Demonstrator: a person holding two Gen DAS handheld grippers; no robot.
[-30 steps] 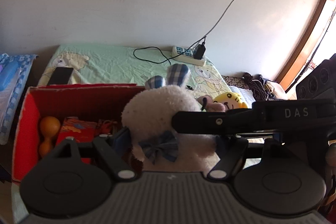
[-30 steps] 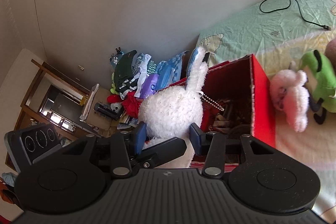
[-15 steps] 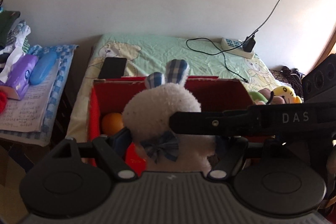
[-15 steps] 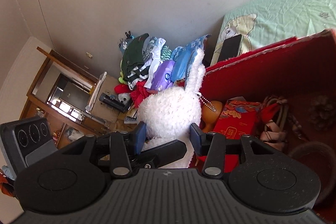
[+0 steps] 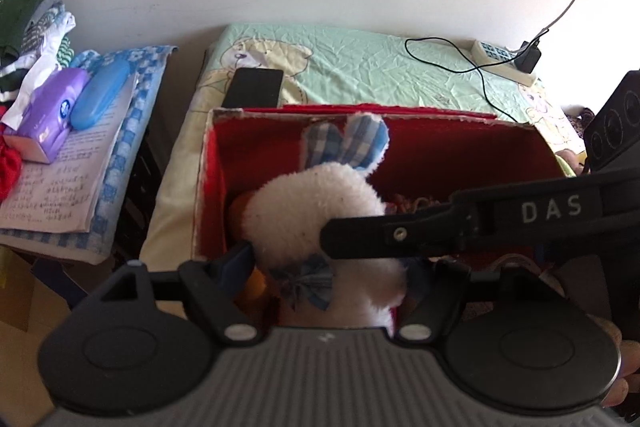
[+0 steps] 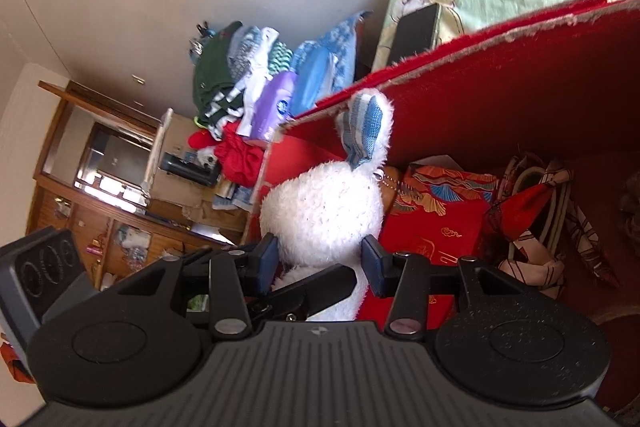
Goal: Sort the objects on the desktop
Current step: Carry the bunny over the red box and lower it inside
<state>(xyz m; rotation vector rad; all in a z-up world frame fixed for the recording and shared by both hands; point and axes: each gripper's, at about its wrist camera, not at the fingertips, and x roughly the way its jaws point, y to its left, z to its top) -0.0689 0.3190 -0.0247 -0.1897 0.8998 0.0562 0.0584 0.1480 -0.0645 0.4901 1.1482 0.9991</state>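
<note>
We hold the white plush rabbit (image 5: 316,211) over the left end of the open red box (image 5: 460,151) with both tongs clamped on it. Our left tongs (image 5: 328,267) pinch its body by the blue bow, and our right tongs (image 6: 320,257) squeeze its body, beside the red packet (image 6: 436,227) inside the box.

Plush rabbit (image 5: 316,211) is sitting between both tongs at the left end of the box (image 5: 208,179), over its contents. Phone (image 5: 254,87) is lying on the bed (image 5: 360,67) just beyond the box. Power strip (image 5: 502,61) is lying far right.
</note>
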